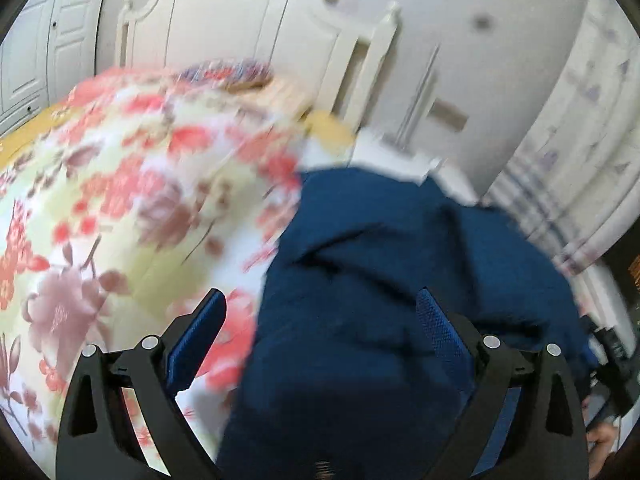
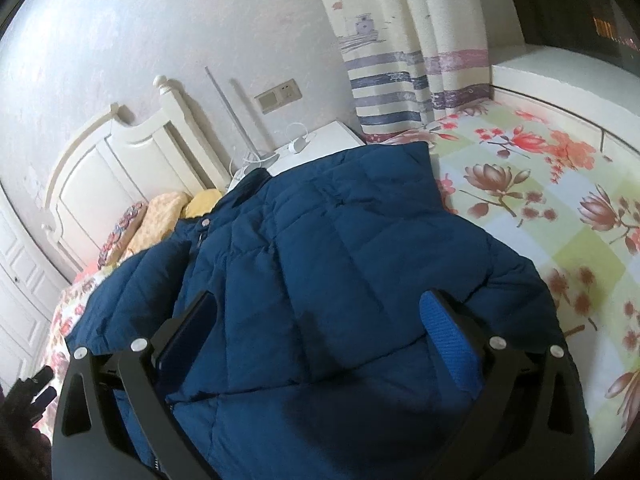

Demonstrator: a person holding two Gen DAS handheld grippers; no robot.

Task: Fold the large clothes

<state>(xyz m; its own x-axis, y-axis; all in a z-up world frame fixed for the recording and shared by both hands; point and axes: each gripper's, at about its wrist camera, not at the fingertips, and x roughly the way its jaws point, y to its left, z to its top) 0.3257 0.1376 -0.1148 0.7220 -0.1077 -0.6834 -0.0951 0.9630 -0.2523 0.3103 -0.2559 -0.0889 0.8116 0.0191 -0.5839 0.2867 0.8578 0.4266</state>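
Both black two-finger grippers, left [image 1: 322, 308] and right [image 2: 320, 308], hung wide apart, gripping nothing, over the navy quilted puffer jacket [image 2: 320, 248], whose springy padding could unfold unheld.

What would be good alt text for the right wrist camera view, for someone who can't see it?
A navy quilted jacket lies spread on a floral bedsheet, with the open right gripper hovering over it. Behind are a cream headboard, pillows and a striped curtain.
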